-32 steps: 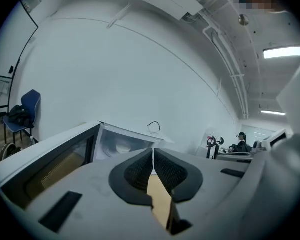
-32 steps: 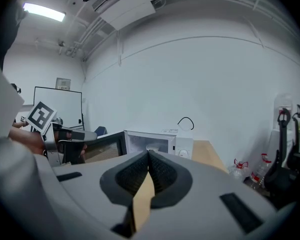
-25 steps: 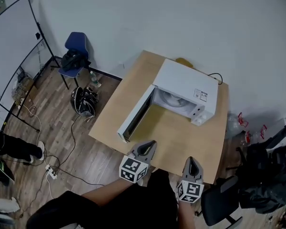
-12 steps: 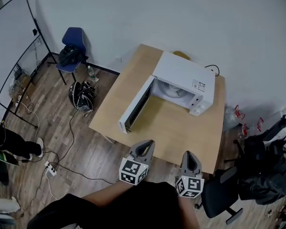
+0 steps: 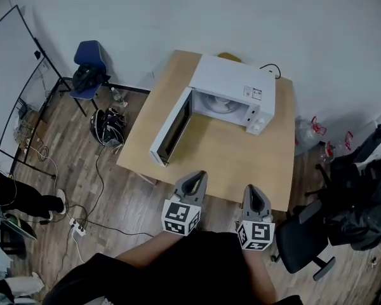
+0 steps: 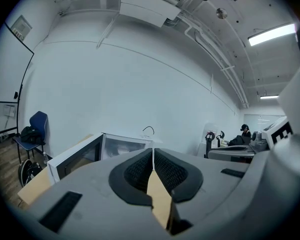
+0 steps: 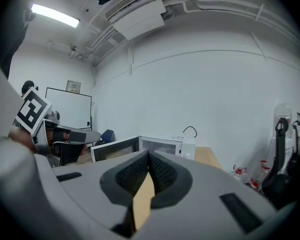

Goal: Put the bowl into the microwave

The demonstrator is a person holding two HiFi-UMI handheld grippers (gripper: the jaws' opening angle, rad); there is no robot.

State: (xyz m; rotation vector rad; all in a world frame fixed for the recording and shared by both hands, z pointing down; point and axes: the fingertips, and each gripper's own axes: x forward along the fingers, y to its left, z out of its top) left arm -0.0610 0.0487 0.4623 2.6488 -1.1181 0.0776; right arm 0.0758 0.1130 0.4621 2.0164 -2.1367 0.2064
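A white microwave (image 5: 233,84) stands at the back of the wooden table (image 5: 222,161), its door (image 5: 171,129) swung wide open to the left. A pale round thing (image 5: 217,105) lies inside the cavity; I cannot tell whether it is the bowl or the turntable. My left gripper (image 5: 193,178) and right gripper (image 5: 253,192) hang side by side at the table's front edge, well short of the microwave. Both are shut with nothing between the jaws. The left gripper (image 6: 152,151) looks at the microwave (image 6: 120,146), and so does the right gripper (image 7: 148,156).
A yellowish object (image 5: 228,56) peeks out behind the microwave. On the floor to the left are a blue chair (image 5: 89,62), a black bag (image 5: 108,127), cables and a whiteboard (image 5: 13,75). A black office chair (image 5: 301,240) stands at the table's front right corner.
The table and microwave have slid up and away in the head view. Both grippers have drawn back from over the table to its front edge, still shut.
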